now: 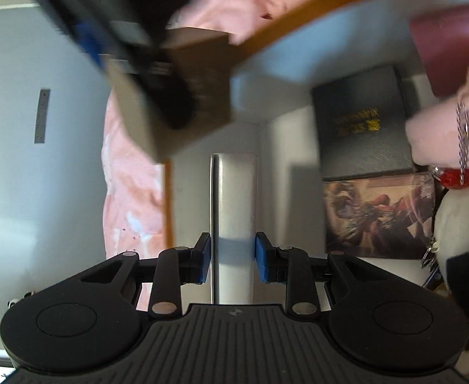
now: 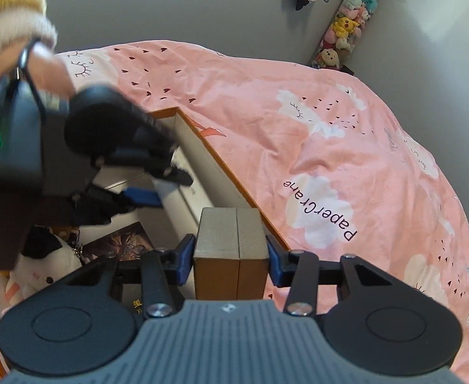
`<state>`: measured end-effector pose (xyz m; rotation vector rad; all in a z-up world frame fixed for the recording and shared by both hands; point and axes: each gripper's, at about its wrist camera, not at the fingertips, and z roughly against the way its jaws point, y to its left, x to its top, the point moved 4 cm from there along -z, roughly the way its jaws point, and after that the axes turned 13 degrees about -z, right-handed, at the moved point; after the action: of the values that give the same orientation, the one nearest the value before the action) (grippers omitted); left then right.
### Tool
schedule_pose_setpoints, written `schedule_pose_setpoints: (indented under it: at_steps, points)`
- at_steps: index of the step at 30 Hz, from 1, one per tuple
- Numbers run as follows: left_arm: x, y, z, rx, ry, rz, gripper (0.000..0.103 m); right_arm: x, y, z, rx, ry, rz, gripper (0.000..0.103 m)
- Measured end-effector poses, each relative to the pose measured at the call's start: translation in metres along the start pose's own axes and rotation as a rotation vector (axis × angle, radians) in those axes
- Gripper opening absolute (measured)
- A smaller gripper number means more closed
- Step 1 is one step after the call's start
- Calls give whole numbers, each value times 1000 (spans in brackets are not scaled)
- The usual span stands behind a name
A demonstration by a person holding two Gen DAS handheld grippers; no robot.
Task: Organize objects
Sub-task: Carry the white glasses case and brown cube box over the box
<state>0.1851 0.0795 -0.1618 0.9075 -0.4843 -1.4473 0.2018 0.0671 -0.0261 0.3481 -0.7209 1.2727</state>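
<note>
Brown box sits clamped in your right tool, bed quilt at 1 o'clock; your left tool grips a white box.

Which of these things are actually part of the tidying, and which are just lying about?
Part of the job:
- white box in the left tongs
- brown box in the right tongs
- orange-edged storage box
- black box
- picture box

Lying about:
- pink duvet
- tube of plush toys
</note>
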Motion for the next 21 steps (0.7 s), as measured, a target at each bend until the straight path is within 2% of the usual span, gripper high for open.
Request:
schedule_pose_setpoints:
  at_steps: [4,8,14,15,17,18,21]
  points:
    - [2,-17,-9,25,0,-56,33,1,0,-1,8,5,13,48]
    - [6,-23,-18,22,30,-50,33,3,-3,-1,14,8,5,48]
    - [7,-18,-24,-68,31,38,34,2,-1,-3,4,15,12,48]
    - [6,-15,-22,-92,22,51,38,1,-1,-3,3,17,13,48]
    - [1,-8,-19,-190,-8,112,45,1,-1,-3,5,19,11,48]
    - [-3,-4,-17,-232,-19,142,45,2,-2,-3,7,18,8,48]
    - [-15,8,-13,-293,-31,233,45,3,-2,-4,20,23,12,48]
